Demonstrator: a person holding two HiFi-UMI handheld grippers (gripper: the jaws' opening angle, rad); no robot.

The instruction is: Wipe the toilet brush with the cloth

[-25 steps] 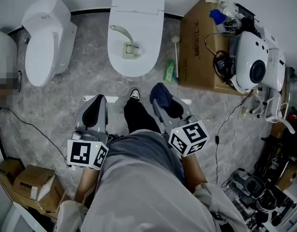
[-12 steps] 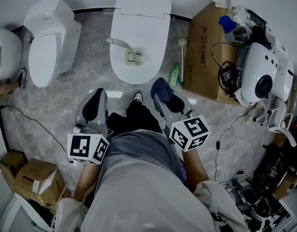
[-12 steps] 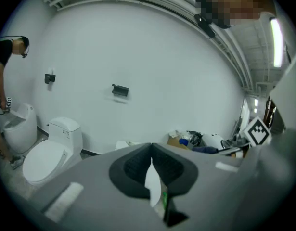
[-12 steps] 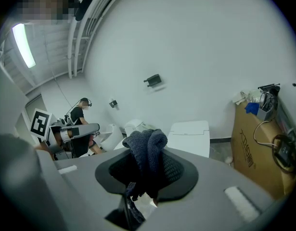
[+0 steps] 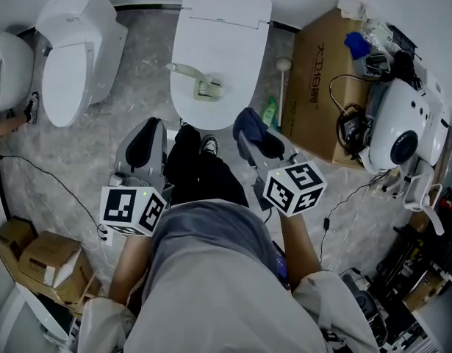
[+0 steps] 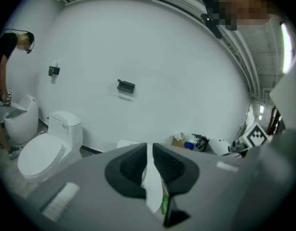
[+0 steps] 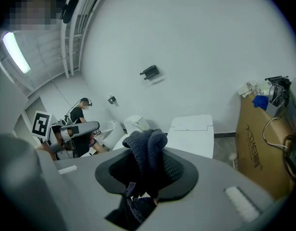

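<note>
**Cloth in hand, brush not yet touched**

Left side of head view: a white toilet with its lid down stands on the grey marbled floor. Not part of the task.

Left hand-held gripper: held low in front of the person, pointing toward the middle toilet. In the left gripper view its jaws are drawn together with only a thin slit between the pads. Nothing is between them; the pale strip seen through the slit is the toilet beyond.

Centre: the middle toilet has its lid closed. The toilet brush lies on the lid, pale curved handle running up-left, head toward the person. It lies apart from both grippers and neither is touching it.

Right hand-held gripper: jaws clamped on the dark blue cloth, which is bunched above the pads and hangs down below them. In the head view the cloth is near the front rim of the middle toilet, short of the brush.

Further right: a green bottle and a white round-headed stick stand beside the toilet, then a cardboard box with cables and gear on it.

Progress, judged: cloth pickup is done. No cloth-to-brush contact shows, so wiping has not begun. Remaining steps are probably to hold the brush with the left hand-held gripper by its handle, bring the cloth onto it and rub along it. The empty left side looks free for that.
</note>
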